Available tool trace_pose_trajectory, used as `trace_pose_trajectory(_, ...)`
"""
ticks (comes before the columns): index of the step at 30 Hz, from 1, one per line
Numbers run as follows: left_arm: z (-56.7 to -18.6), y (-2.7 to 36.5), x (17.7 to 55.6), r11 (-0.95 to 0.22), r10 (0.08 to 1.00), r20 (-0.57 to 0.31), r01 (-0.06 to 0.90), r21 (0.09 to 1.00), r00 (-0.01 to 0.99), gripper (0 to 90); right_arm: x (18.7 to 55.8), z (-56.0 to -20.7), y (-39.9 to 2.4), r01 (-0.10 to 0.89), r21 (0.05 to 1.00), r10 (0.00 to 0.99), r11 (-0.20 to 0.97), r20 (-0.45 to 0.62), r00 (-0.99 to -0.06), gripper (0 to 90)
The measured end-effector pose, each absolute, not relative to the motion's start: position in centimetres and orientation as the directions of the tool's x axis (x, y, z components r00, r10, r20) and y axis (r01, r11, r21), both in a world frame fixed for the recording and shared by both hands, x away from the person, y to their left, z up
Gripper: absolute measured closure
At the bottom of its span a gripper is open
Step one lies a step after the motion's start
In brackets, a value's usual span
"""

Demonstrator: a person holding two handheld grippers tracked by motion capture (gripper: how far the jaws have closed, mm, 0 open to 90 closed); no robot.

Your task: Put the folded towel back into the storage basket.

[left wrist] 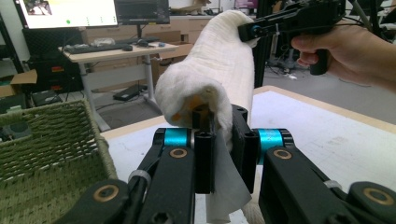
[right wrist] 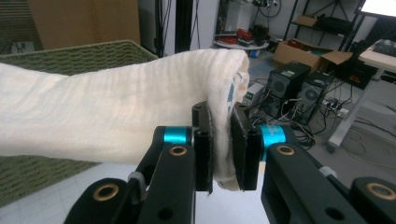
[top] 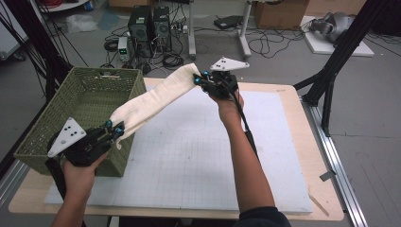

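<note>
A cream-white cloth (top: 151, 97) hangs stretched in the air between both grippers, above the white mat and the basket's near corner. My left gripper (top: 116, 128), at the lower left, is shut on one end of the cloth (left wrist: 219, 93), whose edge droops below the jaws. My right gripper (top: 201, 79), at the far middle of the table, is shut on the other end of the cloth (right wrist: 116, 119). In the left gripper view the right gripper (left wrist: 254, 30) shows at the top, pinching the far end.
A green woven basket (top: 61, 130) stands on the table's left side, under the left hand. A white gridded mat (top: 198, 156) covers the wooden table (top: 317, 156). Computer towers (top: 150, 23) and cables lie on the floor beyond.
</note>
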State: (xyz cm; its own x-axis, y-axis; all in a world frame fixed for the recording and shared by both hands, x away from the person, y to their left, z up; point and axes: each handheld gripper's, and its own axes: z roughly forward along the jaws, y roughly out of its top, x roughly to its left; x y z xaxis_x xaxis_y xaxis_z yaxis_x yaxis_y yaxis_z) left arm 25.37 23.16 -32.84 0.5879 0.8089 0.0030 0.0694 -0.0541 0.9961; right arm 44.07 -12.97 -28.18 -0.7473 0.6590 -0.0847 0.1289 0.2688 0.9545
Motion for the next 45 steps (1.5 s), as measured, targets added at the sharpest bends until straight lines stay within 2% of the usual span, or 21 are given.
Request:
trace_pose_trajectory(15,-32.8,26.0,24.1,-0.035,0.859,-0.014,0.086,0.996,0.512,81.9,45.7,-27.8,-7.5,0.122,0.961,0.643,0.249,-0.07,-0.763,80.5)
trace_pose_trajectory(27,-33.0,28.6,23.2,-0.014,0.897,-0.028,0.092,0.996,0.441,82.0,47.6,-27.3,-1.6,0.116,0.956,0.616,0.268,-0.077,-0.784,80.4)
trace_pose_trajectory(45,-33.6,30.6,22.3,-0.053,0.932,0.006,0.12,0.991,0.362,82.0,49.6,-28.4,5.0,0.132,0.946,0.58,0.296,-0.068,-0.812,80.4)
